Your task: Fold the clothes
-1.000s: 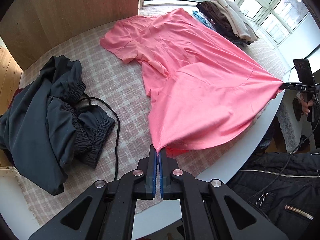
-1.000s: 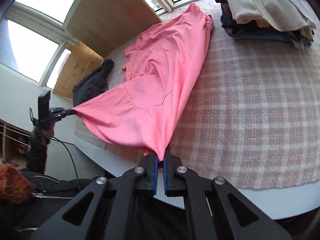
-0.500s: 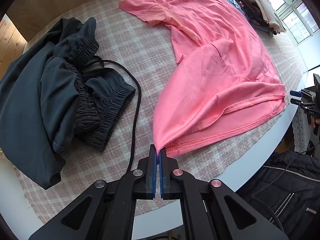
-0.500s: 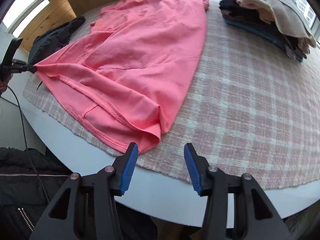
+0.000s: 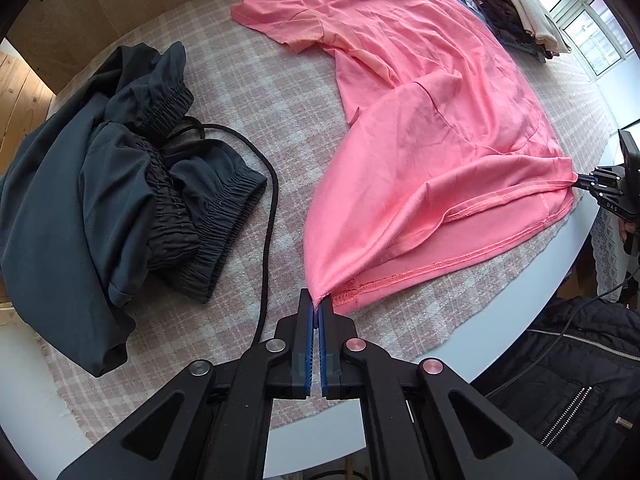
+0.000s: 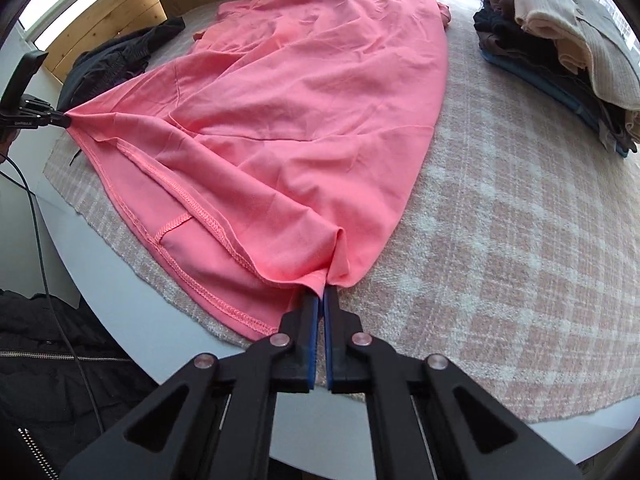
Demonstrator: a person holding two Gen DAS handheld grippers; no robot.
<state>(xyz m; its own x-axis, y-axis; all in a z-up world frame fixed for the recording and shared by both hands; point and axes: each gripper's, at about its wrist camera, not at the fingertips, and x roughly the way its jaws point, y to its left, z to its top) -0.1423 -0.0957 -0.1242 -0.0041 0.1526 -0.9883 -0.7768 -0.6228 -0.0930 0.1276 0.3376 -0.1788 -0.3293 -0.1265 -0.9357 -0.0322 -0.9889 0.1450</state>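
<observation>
- Pink garment [image 5: 432, 128]: spread on the checked cloth [image 5: 248, 80] over the surface.
- Left tongs [image 5: 316, 304]: clenched on one hem corner.
- Right tongs [image 6: 321, 300]: just closed, clenched on the other corner.

Coral pink against pale pink-and-white plaid.

Plain coral-pink garment [image 5: 432, 128] with matching stitched hems, spread over checked cloth [image 5: 256, 92]; dark charcoal clothes [image 5: 100, 184] at left of frame; black cord [image 5: 272, 200] beside; beige, brown, blue stack [image 6: 560, 48] upper right; white tabletop [image 6: 132, 320]; black grippers with blue pads [image 5: 309, 344].
</observation>
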